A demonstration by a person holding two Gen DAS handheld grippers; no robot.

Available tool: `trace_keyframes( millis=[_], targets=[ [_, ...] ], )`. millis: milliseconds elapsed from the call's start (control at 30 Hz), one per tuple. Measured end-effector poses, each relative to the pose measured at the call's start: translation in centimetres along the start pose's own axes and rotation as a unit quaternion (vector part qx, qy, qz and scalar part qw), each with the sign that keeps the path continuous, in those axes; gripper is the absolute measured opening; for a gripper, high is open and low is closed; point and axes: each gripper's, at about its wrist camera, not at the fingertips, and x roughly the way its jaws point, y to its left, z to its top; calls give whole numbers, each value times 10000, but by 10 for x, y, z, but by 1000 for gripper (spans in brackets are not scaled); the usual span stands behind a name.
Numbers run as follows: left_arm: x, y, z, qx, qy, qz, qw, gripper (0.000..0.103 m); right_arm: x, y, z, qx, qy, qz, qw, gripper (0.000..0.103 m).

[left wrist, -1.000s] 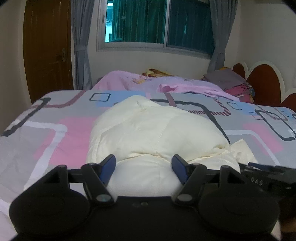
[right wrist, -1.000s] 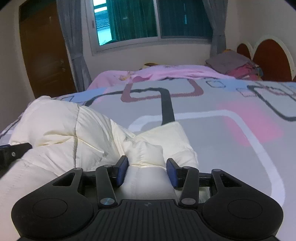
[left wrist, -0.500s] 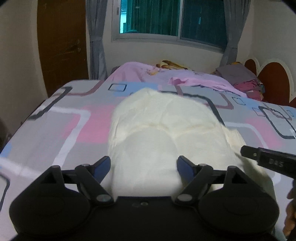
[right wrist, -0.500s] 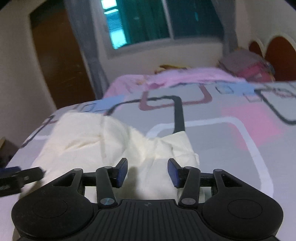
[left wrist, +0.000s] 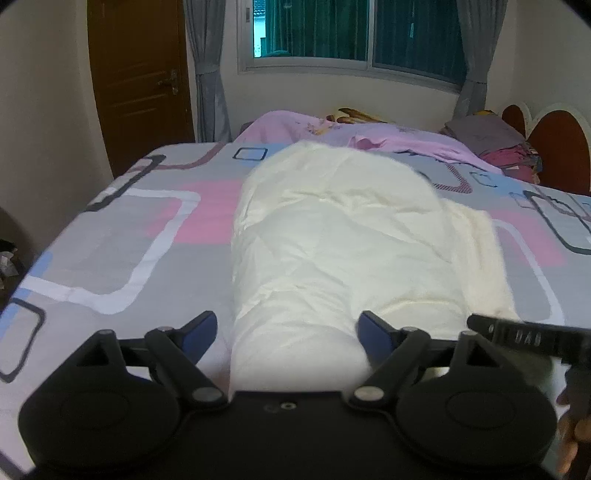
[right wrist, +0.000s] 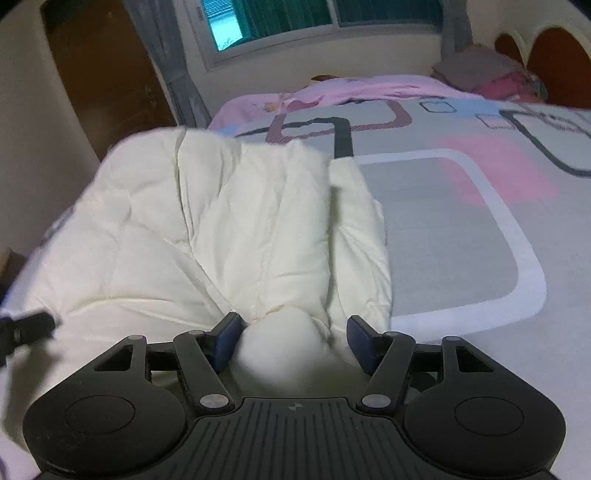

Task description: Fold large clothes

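Note:
A cream padded garment (left wrist: 343,236) lies folded into a long bundle on the patterned bed cover (left wrist: 110,236). My left gripper (left wrist: 286,328) straddles its near end, jaws opening, and the left pad stands clear of the cloth. In the right wrist view the same garment (right wrist: 221,221) spreads to the left, with a puffed fold of it between the opening jaws of my right gripper (right wrist: 293,332); the right pad is apart from the cloth. The right gripper's side (left wrist: 517,336) shows at the left view's right edge.
A pink blanket (left wrist: 369,140) and a stack of folded clothes (left wrist: 491,136) lie at the bed's far end by the headboard (left wrist: 561,147). A brown door (left wrist: 140,81) and a curtained window (left wrist: 351,33) stand behind. The bed's left edge drops to the floor.
Both grippers' jaws have spread wider and let go of the cream garment. Both have drawn back and risen, so more of the garment and bed shows.

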Motion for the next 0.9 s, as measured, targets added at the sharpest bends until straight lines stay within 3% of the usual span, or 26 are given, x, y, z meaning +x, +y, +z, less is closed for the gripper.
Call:
trace_keyframes(
  millis=[100,133,167,200,333,467,667,900],
  targets=[
    [-37,-2,-9,-74,-154,98,9998,102,-46,-3,-8,66,-285,139,9995,64],
    [-49,-4,-12,-78,-157,100,9998,103,-61,-3,-13,50,-316,158,9994,72],
    [-61,-6,-17,-71,-162,101,9998,103,-80,-2,-20,19,-372,225,9991,84],
    [-75,-8,-22,-63,-150,128,9998,103,-96,-2,-27,-21,-459,282,9985,87],
    [-126,-17,-43,-113,-135,135,9998,103,-168,3,-58,-234,-626,391,9970,89],
    [-184,-29,-65,-72,-337,149,9993,103,-233,8,-83,-392,-800,456,9950,101],
    [-247,-38,-87,64,-403,108,9991,103,-314,17,-113,-631,-1282,403,9889,102],
    [-292,-32,-105,-217,-581,52,9981,103,-362,26,-136,-945,-1704,216,9806,102]
  ],
)
